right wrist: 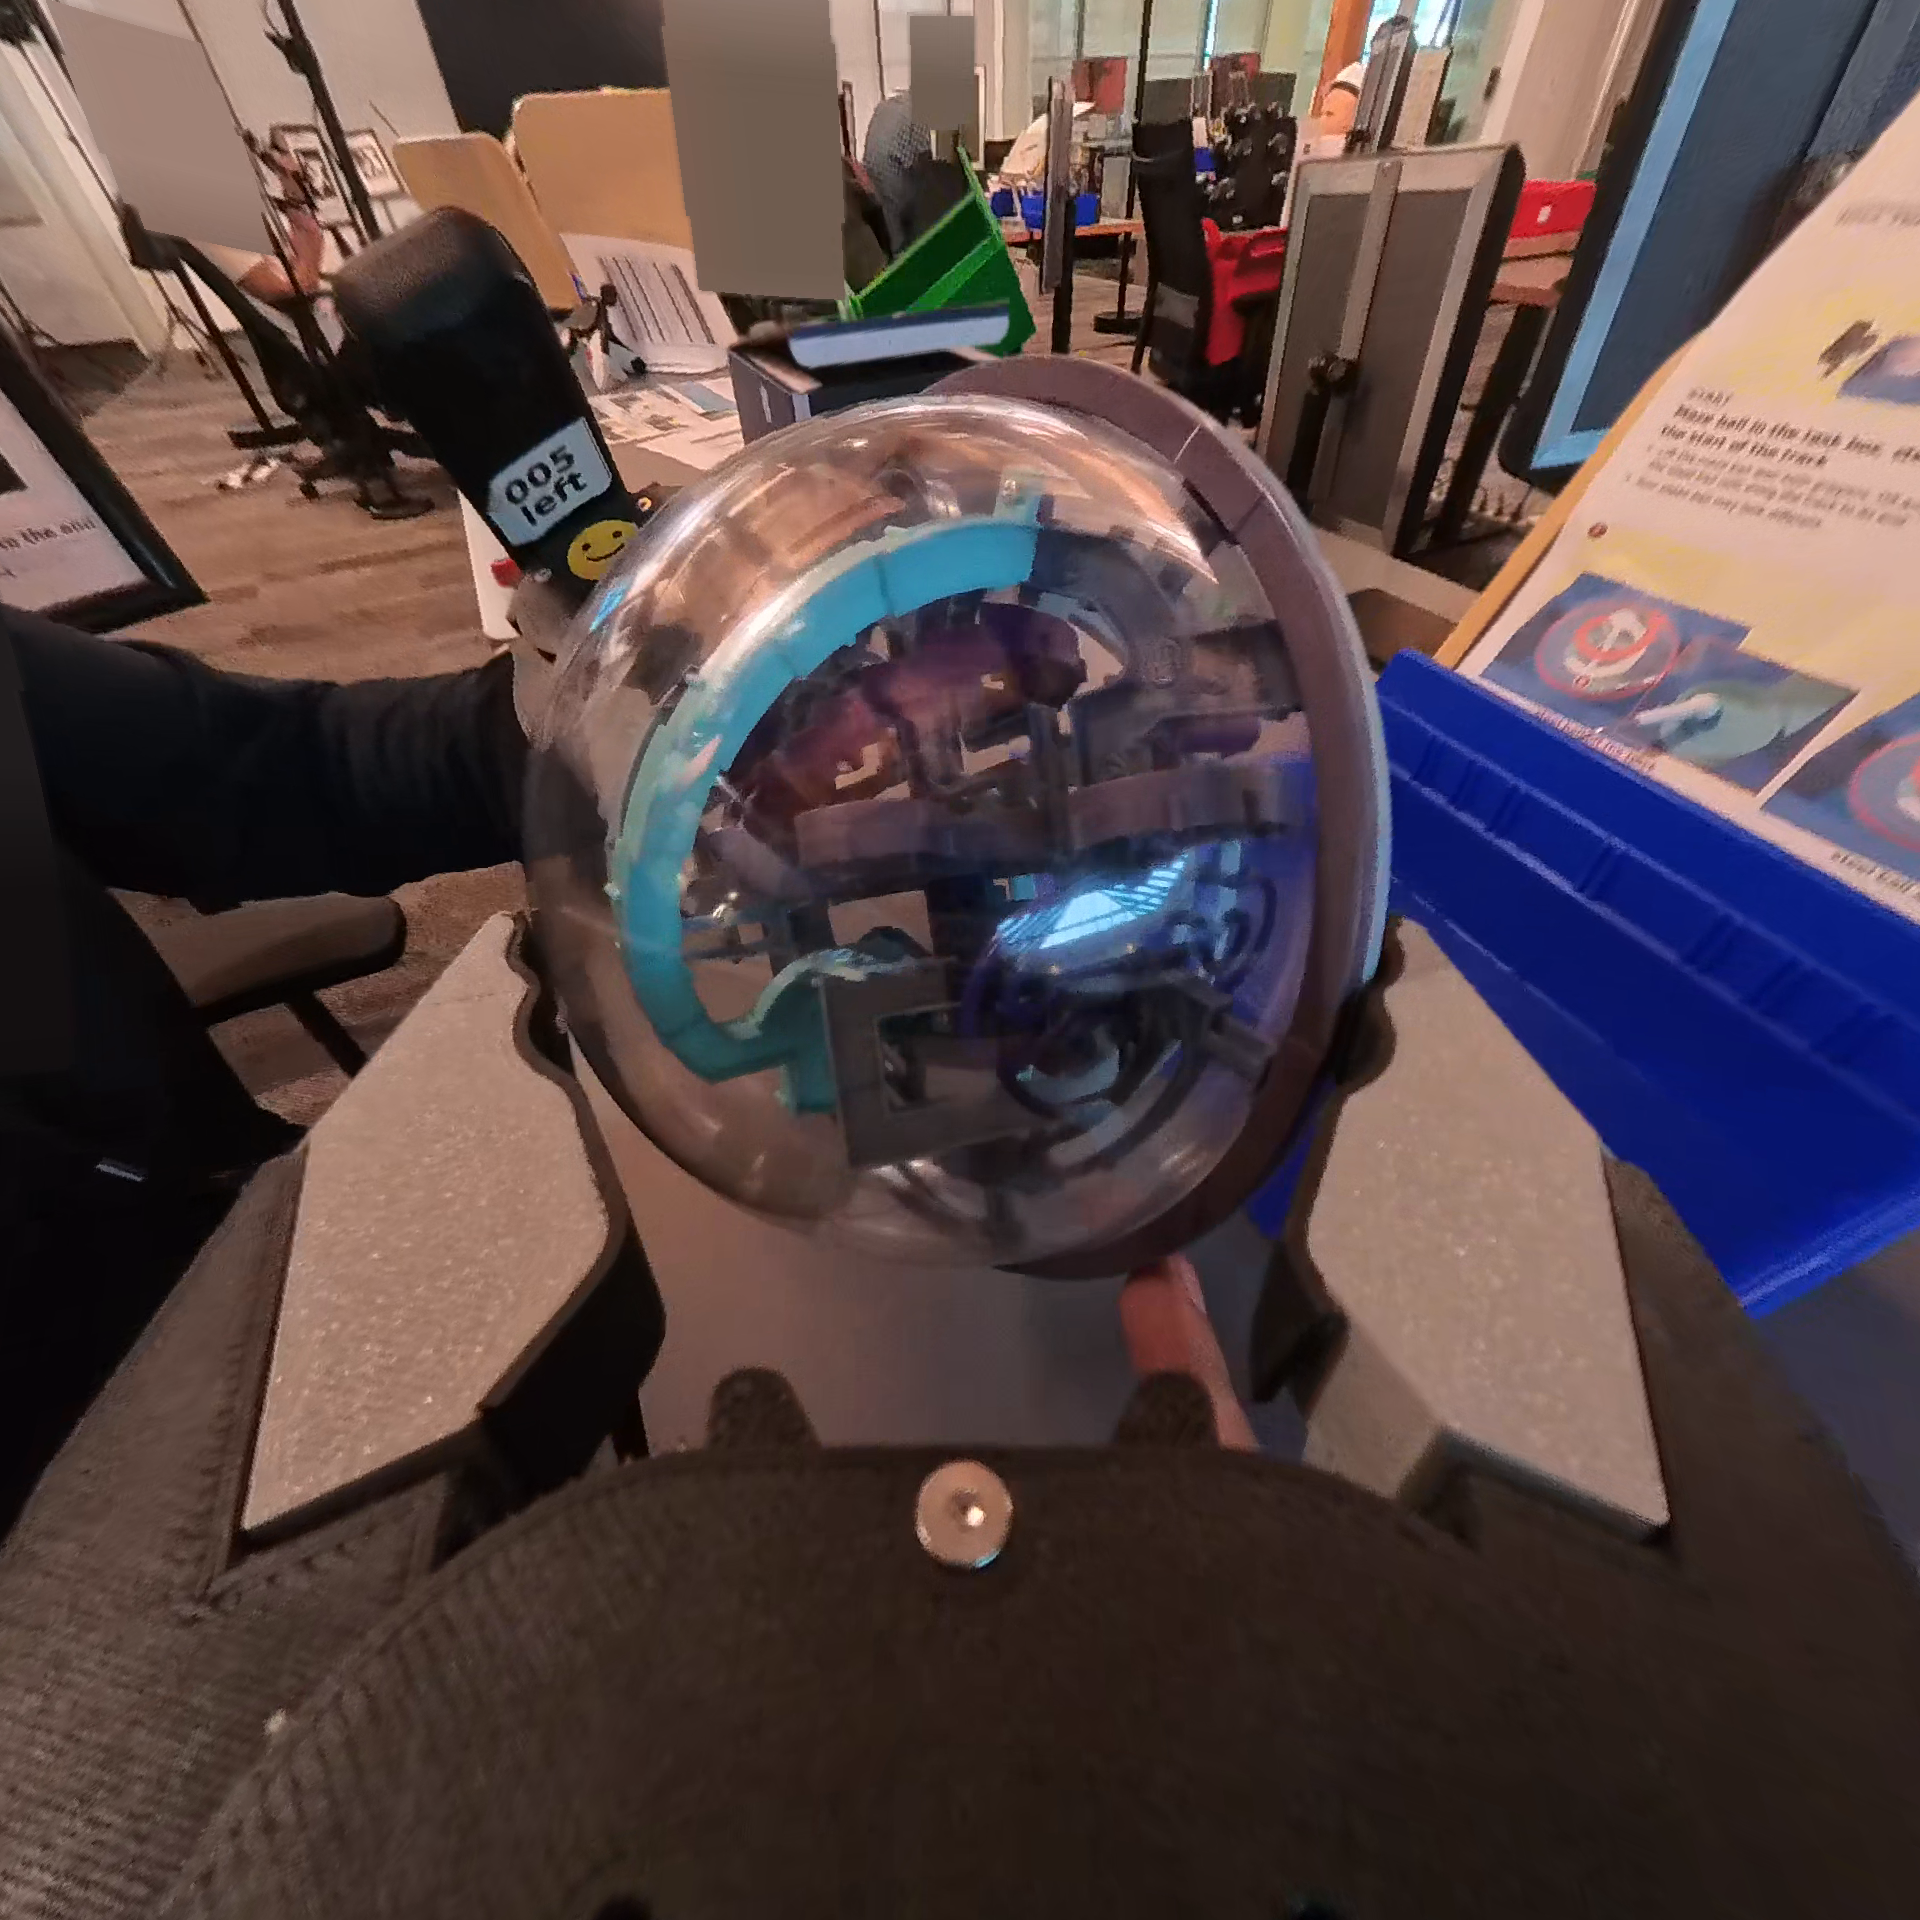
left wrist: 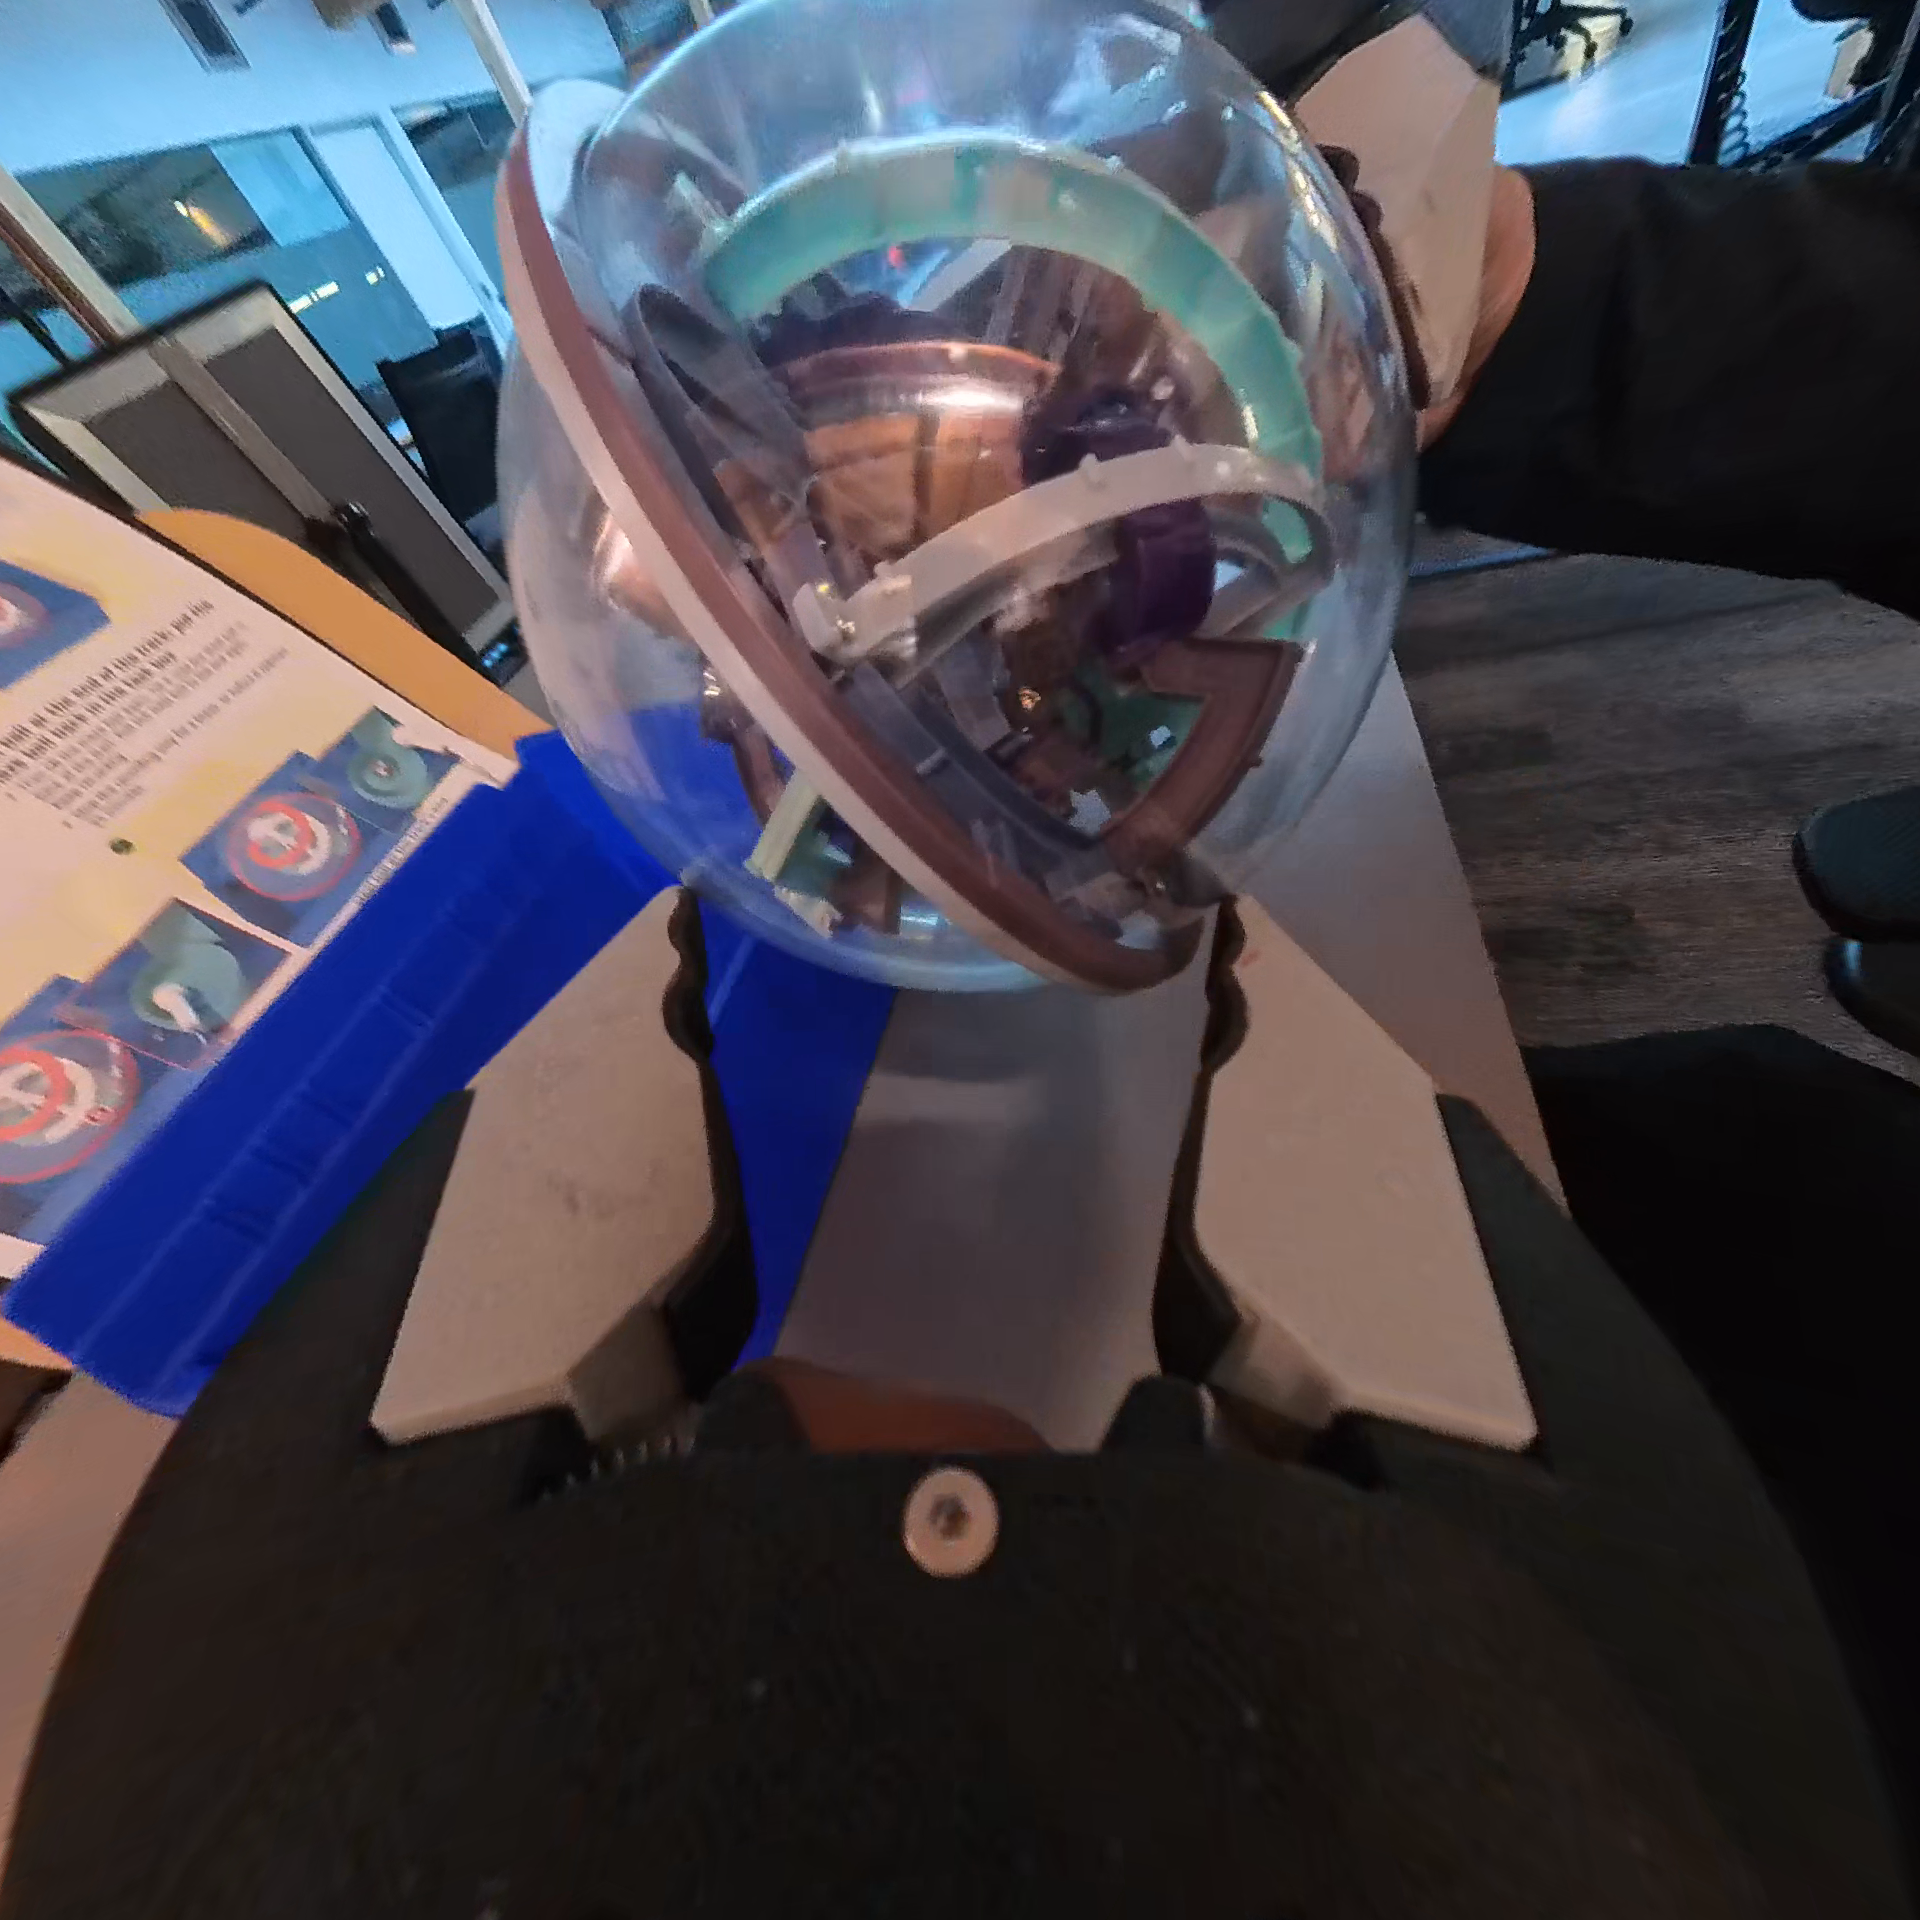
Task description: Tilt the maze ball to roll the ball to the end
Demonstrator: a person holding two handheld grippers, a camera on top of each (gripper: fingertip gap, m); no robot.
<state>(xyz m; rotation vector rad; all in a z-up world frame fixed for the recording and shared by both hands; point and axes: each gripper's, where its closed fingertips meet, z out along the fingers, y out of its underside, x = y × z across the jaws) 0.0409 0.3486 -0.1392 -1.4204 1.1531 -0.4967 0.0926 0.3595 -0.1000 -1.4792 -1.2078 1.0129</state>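
The maze ball [left wrist: 956,520] is a clear sphere with a brown-grey rim ring and teal, purple and grey tracks inside. It is held in the air, tilted, between both grippers. My left gripper [left wrist: 956,925] grips its lower part, a fingertip on each side. My right gripper [right wrist: 945,977] clasps the maze ball [right wrist: 956,831] across its width. The left gripper's black handle [right wrist: 488,416] shows behind the ball in the right wrist view. The right gripper's grey finger [left wrist: 1403,156] and a hand [left wrist: 1475,301] show behind it in the left wrist view. I cannot make out the small ball inside.
A blue bin [left wrist: 416,1091] stands beside the ball, with a propped instruction sheet [left wrist: 156,779] behind it; both also show in the right wrist view, bin [right wrist: 1662,987] and sheet [right wrist: 1714,520]. The grey table top [left wrist: 987,1195] lies below. Chairs, stands and desks fill the room beyond.
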